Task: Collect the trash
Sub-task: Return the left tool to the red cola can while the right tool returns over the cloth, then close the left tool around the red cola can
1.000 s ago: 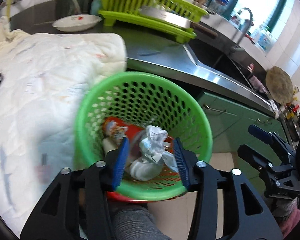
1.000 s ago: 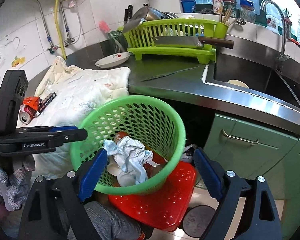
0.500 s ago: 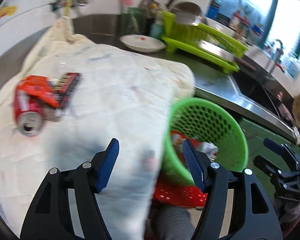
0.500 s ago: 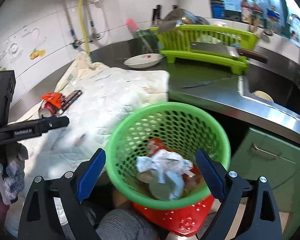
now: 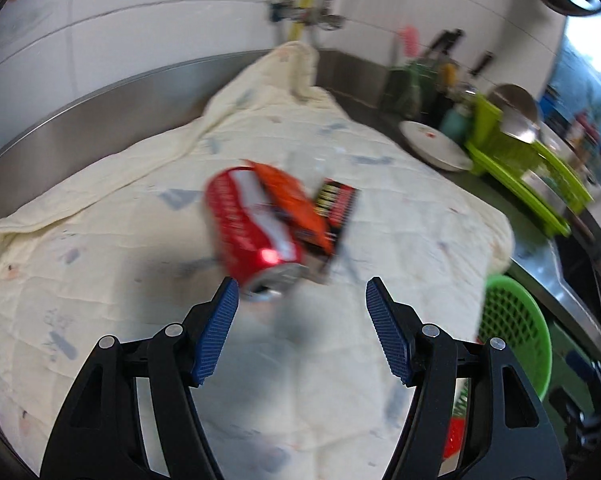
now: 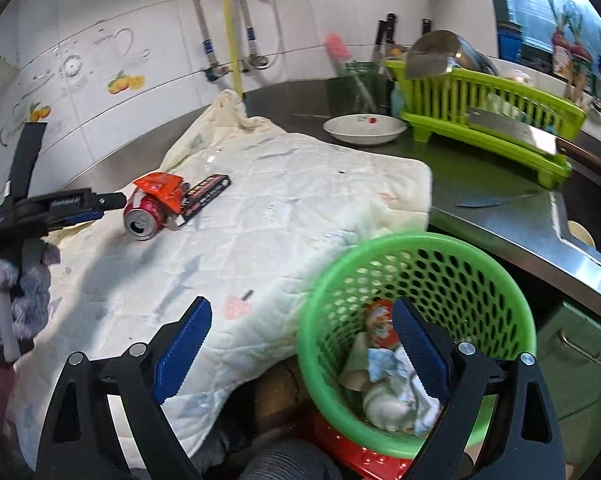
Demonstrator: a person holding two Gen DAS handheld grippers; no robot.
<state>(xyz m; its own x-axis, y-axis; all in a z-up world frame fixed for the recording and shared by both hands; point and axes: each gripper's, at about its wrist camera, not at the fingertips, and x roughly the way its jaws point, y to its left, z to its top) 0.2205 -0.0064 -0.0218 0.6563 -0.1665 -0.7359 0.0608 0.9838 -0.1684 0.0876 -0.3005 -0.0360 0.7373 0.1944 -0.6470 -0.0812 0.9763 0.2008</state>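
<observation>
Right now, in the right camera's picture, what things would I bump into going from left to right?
Left tool → red soda can → black snack wrapper → white bowl → green basket → cleaver.

Your left gripper [image 5: 298, 312] has its jaws spread wide and empty; your right gripper [image 6: 300, 344] is likewise wide apart, gripping nothing.

Left wrist view is motion-blurred: I cannot read the lettering on the red can [image 5: 252, 232] or the dark packet [image 5: 336, 208] beside it. The orange wrapper [image 5: 292, 200] hides part of the can. In the right wrist view the green basket [image 6: 380, 256] contents sit partly behind my right tool [image 6: 300, 348], and the sink [image 6: 580, 232] is cut off at the frame edge.
</observation>
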